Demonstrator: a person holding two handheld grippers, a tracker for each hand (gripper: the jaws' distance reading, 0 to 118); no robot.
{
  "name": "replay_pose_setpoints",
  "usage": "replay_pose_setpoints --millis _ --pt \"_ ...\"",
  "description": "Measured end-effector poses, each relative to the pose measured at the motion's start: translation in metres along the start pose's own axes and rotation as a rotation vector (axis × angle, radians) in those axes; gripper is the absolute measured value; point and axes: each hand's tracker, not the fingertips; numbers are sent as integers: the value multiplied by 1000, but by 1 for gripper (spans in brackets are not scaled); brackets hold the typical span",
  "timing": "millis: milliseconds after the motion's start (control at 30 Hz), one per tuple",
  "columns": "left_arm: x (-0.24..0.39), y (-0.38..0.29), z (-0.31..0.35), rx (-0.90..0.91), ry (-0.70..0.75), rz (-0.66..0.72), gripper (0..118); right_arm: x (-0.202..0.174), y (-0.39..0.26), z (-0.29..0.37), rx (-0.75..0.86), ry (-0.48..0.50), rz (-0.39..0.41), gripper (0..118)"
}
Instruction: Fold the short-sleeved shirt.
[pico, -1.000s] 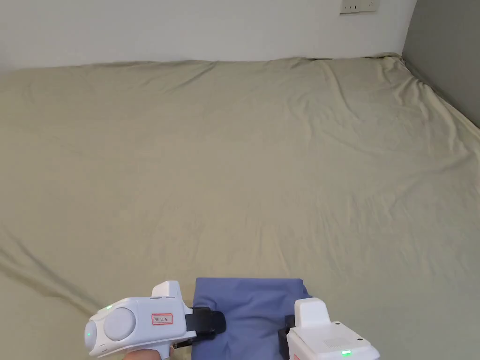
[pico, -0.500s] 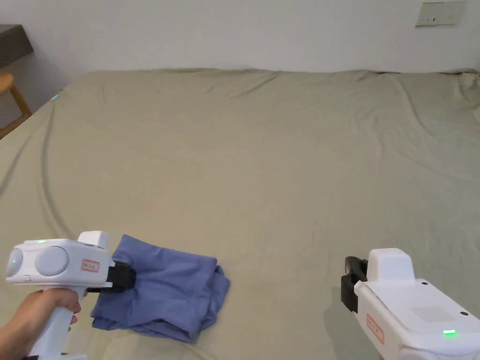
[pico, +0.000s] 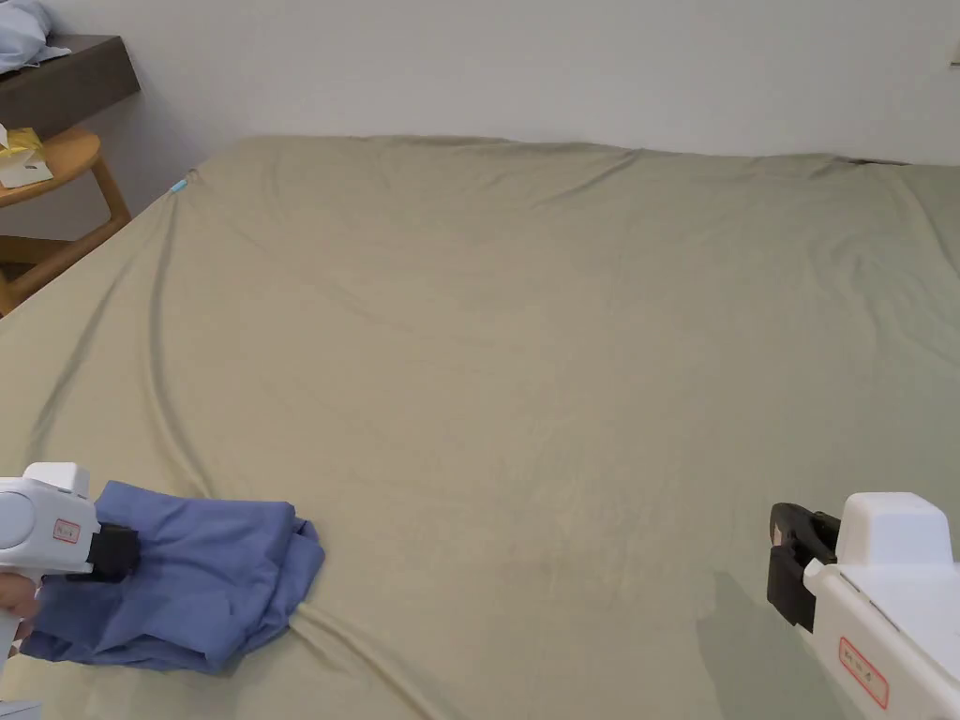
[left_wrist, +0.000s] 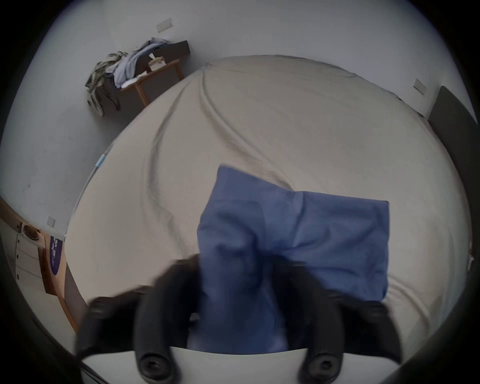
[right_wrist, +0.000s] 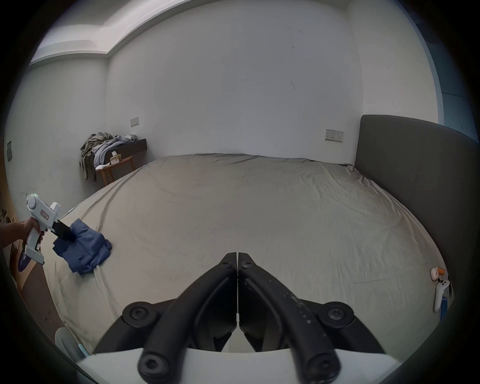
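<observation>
Left gripper (pico: 117, 553), clenched on the folded blue shirt (pico: 202, 586), has dragged it to the bed's (pico: 525, 375) near-left corner; my right gripper (right_wrist: 237, 256), closed and empty, has let go. Folding looks done.

Plain blue shirt (pico: 187, 586), olive-beige sheet (pico: 562, 356), white wall (pico: 562, 66), black tongs (right_wrist: 237, 256).
</observation>
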Motion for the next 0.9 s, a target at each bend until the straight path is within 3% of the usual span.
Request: replay_pose_setpoints --millis 33,67,167,433,667,900 --pt "1 1 1 1 -16 15 115 0 0 1 1 -3 0 3" --pt "3 1 4 5 -25 42 118 1 0 2 3 -6 1 3" --pt "9 4 29 117 -50 117 110 7 1 13 24 -13 -3 3" --pt "67 8 168 492 -74 126 109 36 18 67 153 -46 -20 3" --pt "167 -26 307 894 -179 50 111 74 40 127 296 -114 3 3" --pt "271 -71 353 1114 -266 14 112 114 45 179 398 -204 35 3"
